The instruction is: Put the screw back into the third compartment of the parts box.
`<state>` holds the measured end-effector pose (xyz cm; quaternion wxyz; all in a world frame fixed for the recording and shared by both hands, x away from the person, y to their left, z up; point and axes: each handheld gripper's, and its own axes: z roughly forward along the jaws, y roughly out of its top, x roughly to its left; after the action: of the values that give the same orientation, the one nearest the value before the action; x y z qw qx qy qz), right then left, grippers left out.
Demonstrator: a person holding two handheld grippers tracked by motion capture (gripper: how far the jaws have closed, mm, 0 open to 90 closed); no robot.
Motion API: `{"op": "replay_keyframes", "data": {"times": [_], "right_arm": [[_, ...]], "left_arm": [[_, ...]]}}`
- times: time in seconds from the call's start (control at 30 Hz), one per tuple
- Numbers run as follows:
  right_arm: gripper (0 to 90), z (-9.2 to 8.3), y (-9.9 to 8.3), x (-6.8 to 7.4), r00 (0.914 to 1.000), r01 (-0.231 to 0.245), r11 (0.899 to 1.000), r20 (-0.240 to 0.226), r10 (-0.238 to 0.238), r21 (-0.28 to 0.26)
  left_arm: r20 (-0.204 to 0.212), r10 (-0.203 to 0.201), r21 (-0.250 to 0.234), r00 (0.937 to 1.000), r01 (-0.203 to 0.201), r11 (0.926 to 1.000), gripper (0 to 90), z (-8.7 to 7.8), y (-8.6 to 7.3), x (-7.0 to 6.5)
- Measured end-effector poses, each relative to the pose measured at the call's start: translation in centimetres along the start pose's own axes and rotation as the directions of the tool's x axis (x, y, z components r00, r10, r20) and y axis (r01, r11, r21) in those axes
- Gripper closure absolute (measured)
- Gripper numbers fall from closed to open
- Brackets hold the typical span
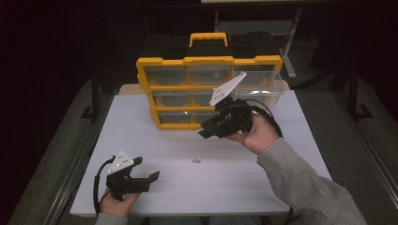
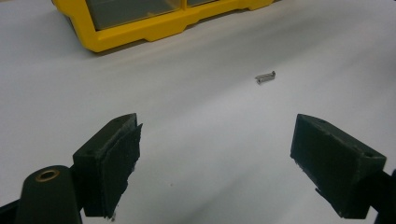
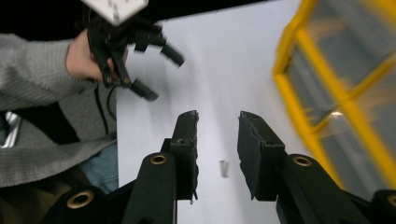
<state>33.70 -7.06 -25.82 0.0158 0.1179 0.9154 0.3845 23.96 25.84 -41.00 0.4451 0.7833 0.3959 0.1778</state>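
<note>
A white counter [image 1: 263, 183] seen from above, with dark surroundings. At its far side stands a yellow organiser case [image 1: 206, 89] with clear drawers in 3 rows and a yellow and black carry handle on top. The clear drawer [image 1: 267, 83] at the top right is pulled partly out of the case.

The left tongs [image 1: 146, 168] are held low at the near left corner of the counter by the person's left hand [image 1: 115, 202]. Their jaws are spread wide with nothing between them, pointing toward the counter's middle. In the left gripper view the 2 black jaws frame bare counter, with a small metal screw [image 2: 265, 77] lying ahead of them and the case's yellow bottom edge [image 2: 154, 28] beyond.

The right tongs [image 1: 206, 130] are held above the counter in front of the case's lower right drawers by the right hand [image 1: 258, 133], in a grey knitted sleeve [image 1: 305, 187]. Their jaws stand a narrow gap apart and hold nothing. In the right gripper view the screw [image 3: 224, 168] shows on the counter through that gap, the case [image 3: 327, 93] runs along the right, and the left tongs [image 3: 156, 70] appear farther off.

From above, the screw [image 1: 196, 161] lies alone near the counter's middle, between the 2 tongs and touching neither
</note>
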Motion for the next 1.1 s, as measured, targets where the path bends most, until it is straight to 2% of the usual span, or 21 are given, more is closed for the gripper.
{"op": "replay_keyframes", "data": {"times": [0.2, 0.23, 0.27, 0.33, 0.4, 0.43, 0.47, 0.5, 0.57, 0.7, 0.83, 1.1], "right_arm": [[66.2, 5.2, -2.4, -0.4, 0.9984, -0.039, 0.998, -0.040, 0.041, 0.050], [66.2, 5.2, -2.4, -0.4, 0.9984, -0.039, 0.998, -0.040, 0.041, 0.050], [66.5, 6.6, -3.1, -0.5, 0.9976, -0.048, 0.997, -0.046, 0.051, 0.063], [67.2, 8.0, -3.9, -0.7, 0.9979, -0.055, 0.996, -0.032, 0.057, 0.071], [67.4, 8.5, -4.2, -0.8, 0.9977, -0.057, 0.996, -0.032, 0.060, 0.072], [68.4, 9.9, -5.1, -1.3, 0.9961, -0.081, 0.993, -0.027, 0.084, 0.088], [68.4, 9.9, -5.1, -1.3, 0.9961, -0.081, 0.993, -0.027, 0.084, 0.088], [69.1, 11.0, -5.9, -1.9, 0.9949, -0.093, 0.992, -0.029, 0.096, 0.088], [70.3, 11.9, -6.5, -2.2, 0.9934, -0.109, 0.990, -0.026, 0.112, 0.093], [72.5, 13.2, -7.2, -2.7, 0.9938, -0.108, 0.989, -0.018, 0.110, 0.099], [75.8, 14.9, -8.2, -3.2, 0.9903, -0.134, 0.986, -0.024, 0.137, 0.102], [78.5, 15.8, -9.0, -3.7, 0.9907, -0.133, 0.984, -0.014, 0.135, 0.118]], "left_arm": [[0.001, 0.010, 0.002, 0.9999, -0.010, 0.9999, 15.0, -0.1, 0.0, 0.1], [0.001, 0.010, 0.002, 0.9999, -0.010, 0.9999, 15.0, -0.1, 0.0, 0.1], [0.001, 0.009, 0.002, 1.0000, -0.009, 1.0000, 15.0, -0.1, 0.0, 0.1], [0.003, -0.006, 0.001, 1.0000, 0.006, 1.0000, 14.9, 0.0, 0.0, 0.0], [0.003, 0.005, 0.003, 1.0000, -0.005, 1.0000, 15.0, -0.1, 0.0, 0.1], [0.002, -0.002, 0.001, 1.0000, 0.002, 1.0000, 15.0, -0.1, 0.0, 0.1], [0.002, -0.002, 0.001, 1.0000, 0.002, 1.0000, 15.0, -0.1, 0.0, 0.1], [0.002, -0.004, 0.000, 1.0000, 0.004, 1.0000, 15.0, -0.1, 0.0, 0.1], [0.003, -0.002, 0.002, 1.0000, 0.002, 1.0000, 14.9, -0.1, 0.0, 0.1], [0.004, -0.003, 0.003, 1.0000, 0.003, 1.0000, 15.0, 0.0, -0.1, 0.0], [0.004, -0.004, 0.003, 1.0000, 0.004, 1.0000, 15.0, 0.0, -0.1, 0.0], [0.006, -0.006, 0.005, 1.0000, 0.006, 1.0000, 15.0, 0.0, -0.1, 0.0]]}}
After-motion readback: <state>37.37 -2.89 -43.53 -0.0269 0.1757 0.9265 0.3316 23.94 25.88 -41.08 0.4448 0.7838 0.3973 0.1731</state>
